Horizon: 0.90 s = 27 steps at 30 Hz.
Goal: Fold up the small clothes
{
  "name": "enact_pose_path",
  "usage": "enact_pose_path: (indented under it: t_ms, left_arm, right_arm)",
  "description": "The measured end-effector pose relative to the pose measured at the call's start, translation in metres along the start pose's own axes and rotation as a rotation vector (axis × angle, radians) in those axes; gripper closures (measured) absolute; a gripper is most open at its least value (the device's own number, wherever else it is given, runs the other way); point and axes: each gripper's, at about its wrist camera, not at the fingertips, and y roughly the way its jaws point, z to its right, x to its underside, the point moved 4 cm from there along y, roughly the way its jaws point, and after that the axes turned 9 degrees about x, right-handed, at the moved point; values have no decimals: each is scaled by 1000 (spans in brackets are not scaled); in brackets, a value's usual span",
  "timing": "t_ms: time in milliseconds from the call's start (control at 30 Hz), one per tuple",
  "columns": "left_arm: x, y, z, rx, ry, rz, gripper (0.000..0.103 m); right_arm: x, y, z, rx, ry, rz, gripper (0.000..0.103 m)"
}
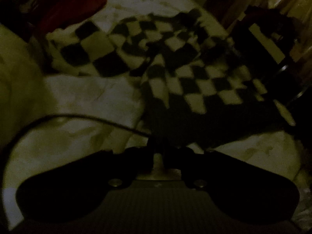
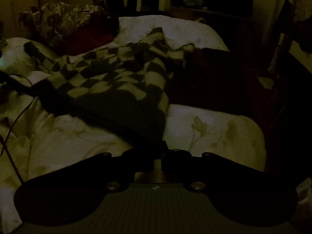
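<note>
On the dim, pale floral bedspread (image 2: 214,128) lies a soft, limp checkered sweater (image 2: 117,81), its dark hem seemingly pinched by the narrow fingers of both the left gripper (image 1: 158,152) and right gripper (image 2: 162,152), the sensible edge to hold.

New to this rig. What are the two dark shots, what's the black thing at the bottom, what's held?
No robot here: a person holds a two-finger gripper in each hand, and each gripper has a fisheye camera looking along its fingers. The black shape at the bottom is the gripper itself. One shot is from the left gripper, the other from the right gripper. Both look at a checkered garment lying rumpled on a pale floral bedcover. Each gripper's jaws are nearly closed at the garment's dark hem and seem to pinch it, though the dim light hides the contact.
</note>
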Motion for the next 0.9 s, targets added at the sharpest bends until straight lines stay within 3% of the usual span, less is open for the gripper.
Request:
enact_pose_path:
  t_ms: [33, 67, 100, 167, 267, 367, 467, 533, 633, 767, 900]
  left_arm:
    - [-5, -9, 5, -5, 24, 16, 70]
    - [-9, -16, 9, -19, 47, 32, 41]
    - [-14, -25, 16, -40, 84, 58, 25]
    - [-26, -38, 31, -64, 155, 100, 23]
    - [-54, -43, 51, -41, 211, 152, 21]
    - [-84, -25, 69, -54, 227, 197, 19]
    - [-107, 6, 87, -5, 232, 213, 14]
    - [-118, 34, 96, -2, 248, 193, 12]
    - [-131, 81, 94, -65, 275, 129, 12]
    - [-150, 131, 64, -183, 267, 77, 12]
    - [-158, 163, 33, -232, 263, 50, 12]
  right_arm:
    - [-1, -4, 2, -3, 21, 10, 67]
    - [-3, -8, 4, 3, 34, 16, 50]
    - [-6, -13, 8, -1, 43, 17, 41]
    - [-16, -28, 18, -10, 85, 58, 32]
    - [-41, -39, 33, -35, 123, 127, 20]
    - [-69, -20, 44, -63, 131, 194, 17]
    - [-102, 33, 53, -169, 188, 195, 17]
    - [-120, 74, 59, -189, 229, 177, 17]
    - [-146, 140, 70, -187, 296, 168, 17]
    - [-164, 212, 76, -146, 324, 117, 19]
    - [-168, 257, 76, -134, 351, 74, 21]
